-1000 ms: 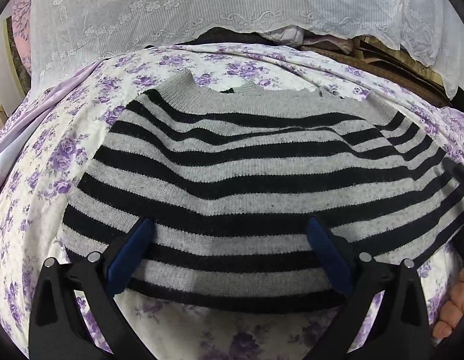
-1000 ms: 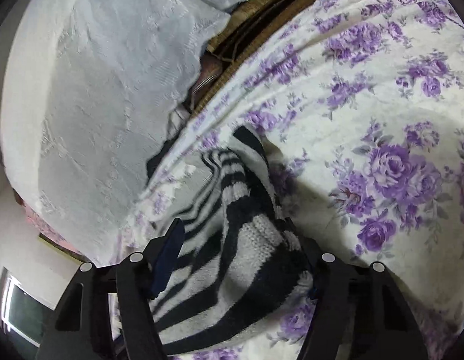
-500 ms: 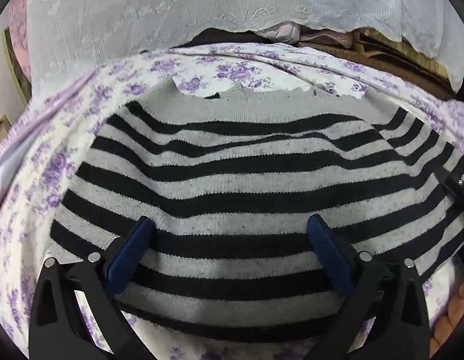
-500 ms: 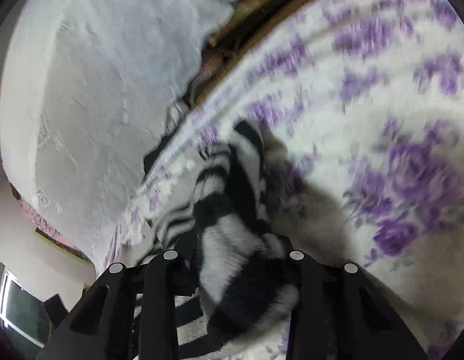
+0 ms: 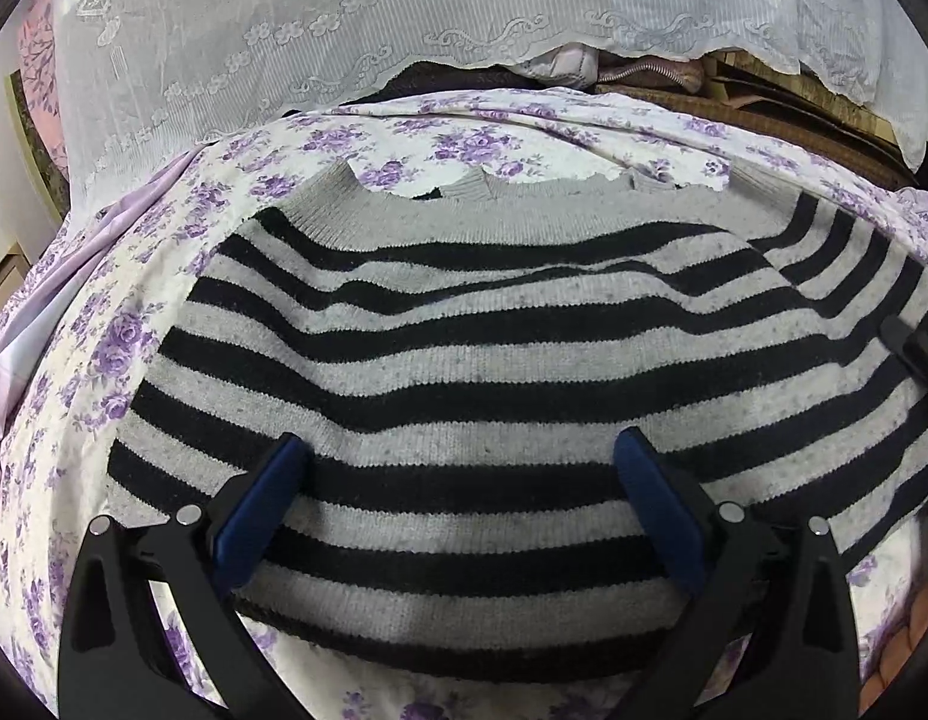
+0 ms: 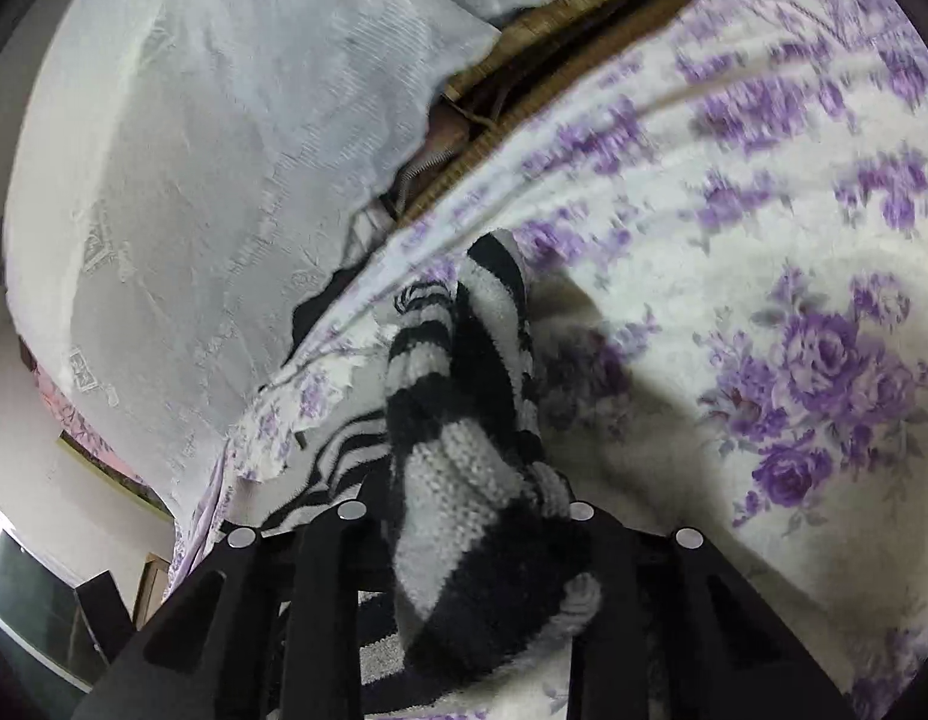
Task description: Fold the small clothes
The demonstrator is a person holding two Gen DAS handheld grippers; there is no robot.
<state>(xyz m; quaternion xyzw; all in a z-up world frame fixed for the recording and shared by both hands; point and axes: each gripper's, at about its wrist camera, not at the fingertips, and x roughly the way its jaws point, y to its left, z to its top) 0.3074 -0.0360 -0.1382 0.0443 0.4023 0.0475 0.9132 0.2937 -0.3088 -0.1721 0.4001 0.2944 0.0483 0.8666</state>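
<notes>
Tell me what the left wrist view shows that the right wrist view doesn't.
Left wrist only: the striped sweater's whole body spread flat, its neckline, and the open left claw over the lower stripes.
Right wrist only: the right claw closing on a bunched sleeve, and a dark window at lower left.
Both: the purple floral sheet and white lace cloth.

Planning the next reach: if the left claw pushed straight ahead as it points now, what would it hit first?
Probably the striped sweater: the left claw, open, points down at its spread body on the floral sheet. The gap to the knit is unclear.
</notes>
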